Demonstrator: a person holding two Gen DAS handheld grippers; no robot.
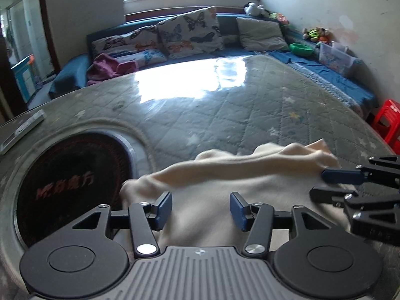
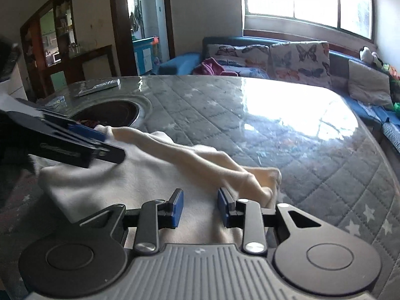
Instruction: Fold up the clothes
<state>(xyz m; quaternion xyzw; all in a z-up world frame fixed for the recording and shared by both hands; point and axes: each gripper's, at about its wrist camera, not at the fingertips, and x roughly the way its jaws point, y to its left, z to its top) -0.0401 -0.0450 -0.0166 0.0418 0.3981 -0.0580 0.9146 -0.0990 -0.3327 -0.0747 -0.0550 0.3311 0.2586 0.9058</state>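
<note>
A cream cloth garment (image 1: 225, 182) lies on the table with a rolled fold running across its far side; it also shows in the right wrist view (image 2: 140, 182). My left gripper (image 1: 201, 208) is open, its blue pads hovering over the near part of the cloth with nothing between them. My right gripper (image 2: 200, 208) is open over the cloth's right end, beside the bunched fold. The right gripper shows at the right edge of the left wrist view (image 1: 335, 182), and the left gripper shows at the left of the right wrist view (image 2: 100, 142).
The table (image 1: 225, 115) has a grey quilted cover with stars under a glossy sheet. A round dark hotplate inset (image 1: 72, 185) lies at the left. A flat remote-like box (image 2: 100, 87) rests at the far left. A blue sofa with butterfly cushions (image 1: 190, 32) runs behind; a red stool (image 1: 387, 122) stands at right.
</note>
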